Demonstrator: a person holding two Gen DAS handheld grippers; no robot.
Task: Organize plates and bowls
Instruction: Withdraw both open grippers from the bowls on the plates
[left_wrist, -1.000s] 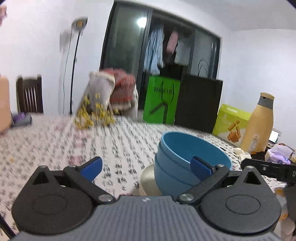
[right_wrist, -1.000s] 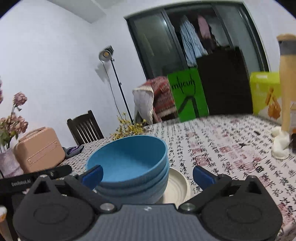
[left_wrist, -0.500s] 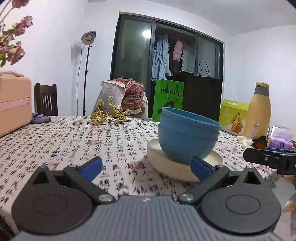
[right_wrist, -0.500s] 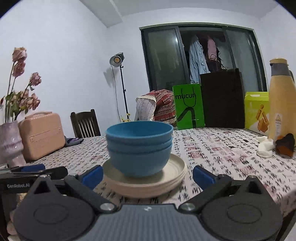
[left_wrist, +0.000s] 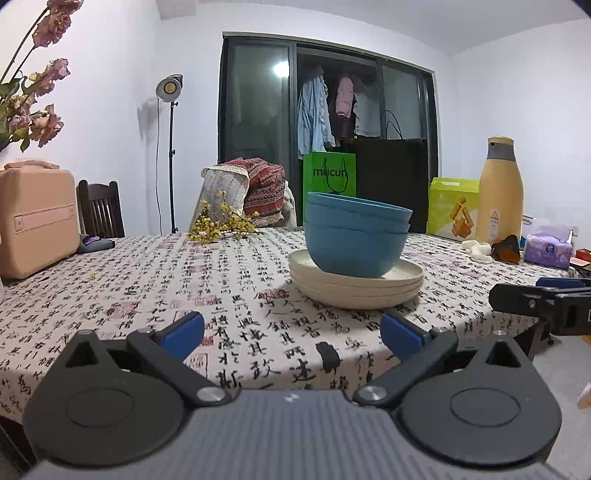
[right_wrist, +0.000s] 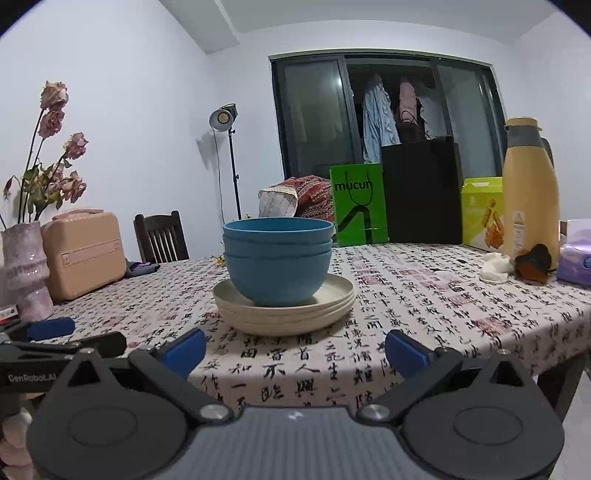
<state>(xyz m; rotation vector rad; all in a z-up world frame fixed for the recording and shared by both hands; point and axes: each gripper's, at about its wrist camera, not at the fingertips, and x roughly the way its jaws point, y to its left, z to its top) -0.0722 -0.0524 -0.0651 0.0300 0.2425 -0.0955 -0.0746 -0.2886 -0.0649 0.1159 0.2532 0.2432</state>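
Three nested blue bowls (left_wrist: 356, 238) (right_wrist: 277, 260) sit on a stack of cream plates (left_wrist: 364, 291) (right_wrist: 288, 312) in the middle of the table. My left gripper (left_wrist: 291, 334) is open and empty, held off the table's near edge, short of the stack. My right gripper (right_wrist: 295, 349) is open and empty too, level with the near edge in front of the stack. Each view shows the other gripper's tip at its side: the right gripper (left_wrist: 543, 299) and the left gripper (right_wrist: 51, 338).
A patterned tablecloth (left_wrist: 155, 295) covers the table. A pink case (right_wrist: 83, 254) and a vase of dried flowers (right_wrist: 26, 269) stand at left. A tan bottle (right_wrist: 530, 192), tissue pack (right_wrist: 576, 264), green box (right_wrist: 482, 210) and bags (right_wrist: 358, 205) are at right and back.
Both grippers have drawn back and down from over the bowls to beyond the table's near edge. The bowls and plates stay put.
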